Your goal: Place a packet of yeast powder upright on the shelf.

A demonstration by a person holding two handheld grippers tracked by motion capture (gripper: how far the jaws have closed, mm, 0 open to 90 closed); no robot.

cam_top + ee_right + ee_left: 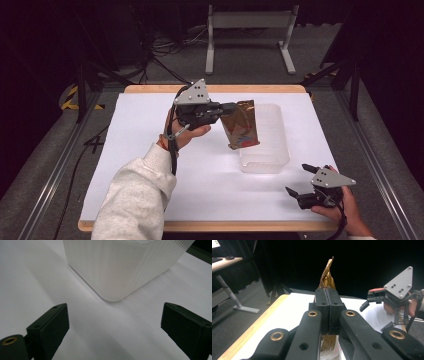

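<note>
I have the left hand-held gripper [235,105] clamped shut on the top edge of a gold foil pouch [241,125], and the pouch hangs in the air, tilted, just over the near-left part of the translucent plastic bin [272,150] in the high view. In the left gripper view the black jaws are pressed flat together with the crinkled gold seam [327,275] standing up between them, so the hold is on the sealed flap and not on the body. I judge the pouch light and soft — thin metallised film that creases, with red and white print low on its face, and likely slick under rubber pads. The flat seam is the sensible place to pinch; the belly would bulge and slide, and whatever is inside may crush. How full it is I cannot tell. The bin looks like stiff, ribbed, frosted plastic with rounded corners and straight walls, resting on the white sheet that covers the worktop [150,115], whose wooden edge shows at the far and near sides. It seems light enough to skid if bumped. My right hand-held gripper [301,180] sits low near the front right corner of the worktop, jaws spread wide and holding nothing; in the right gripper view they frame the near corner of the bin with bare white surface between them.
</note>
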